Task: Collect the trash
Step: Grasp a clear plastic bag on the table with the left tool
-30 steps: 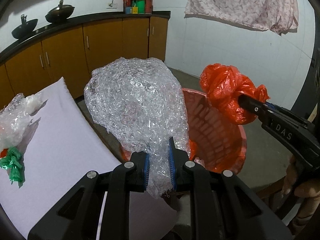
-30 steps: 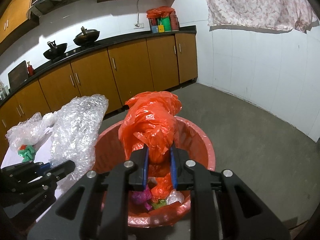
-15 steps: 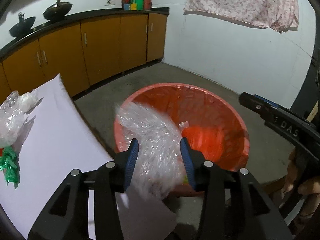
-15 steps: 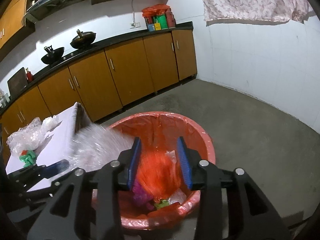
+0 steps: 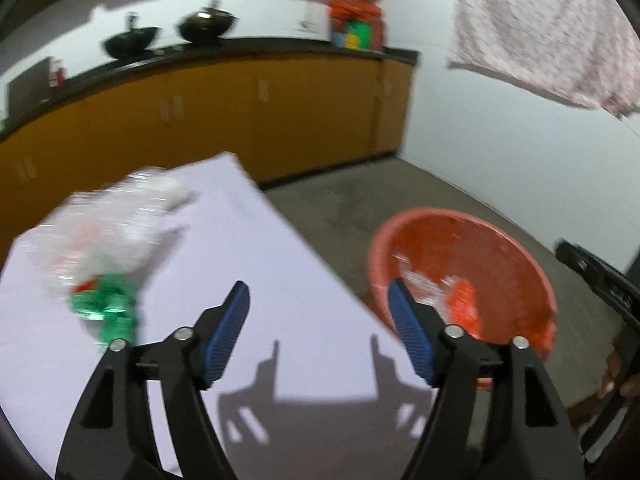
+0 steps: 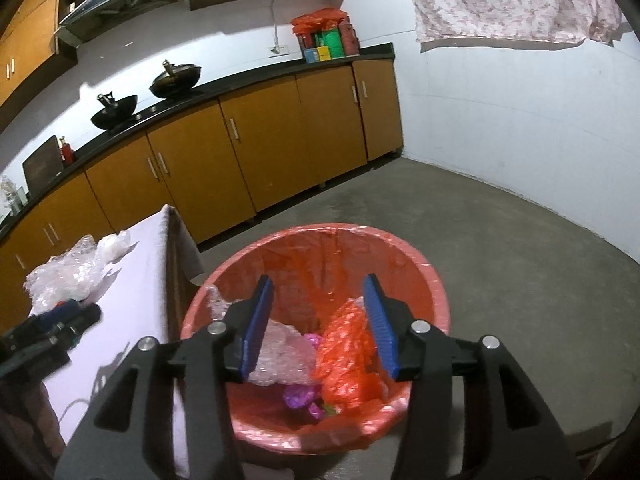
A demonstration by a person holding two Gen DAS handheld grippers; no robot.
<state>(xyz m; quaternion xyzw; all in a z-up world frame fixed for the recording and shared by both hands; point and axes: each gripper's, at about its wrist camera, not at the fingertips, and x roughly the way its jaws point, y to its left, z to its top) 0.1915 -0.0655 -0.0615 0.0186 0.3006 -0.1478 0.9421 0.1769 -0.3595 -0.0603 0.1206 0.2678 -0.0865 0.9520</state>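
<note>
An orange bin (image 6: 420,268) with an orange liner stands on the floor beside the white table (image 6: 140,280). Inside it lie the bubble wrap (image 6: 280,356), the crumpled orange bag (image 6: 344,352) and purple scraps. My right gripper (image 6: 318,320) hangs over the bin, its jaws opening with nothing between them. My left gripper (image 5: 318,320) is over the table (image 5: 260,280), jaws opening and empty; the bin (image 5: 500,248) lies to its right. On the table's far left sit a clear plastic wad (image 5: 108,224) and a green scrap (image 5: 108,312), both blurred.
Orange-brown cabinets (image 6: 260,148) under a black counter with two woks (image 6: 174,78) run along the far wall. A patterned cloth (image 6: 512,0) hangs on the white wall at right. Grey concrete floor (image 6: 520,248) spreads beyond the bin. A hand (image 5: 616,380) holds the right gripper's handle.
Both grippers opened and dropped their loads: the bubble wrap and the orange bag fell into the bin. The left gripper then swung left over the table; the right stayed over the bin.
</note>
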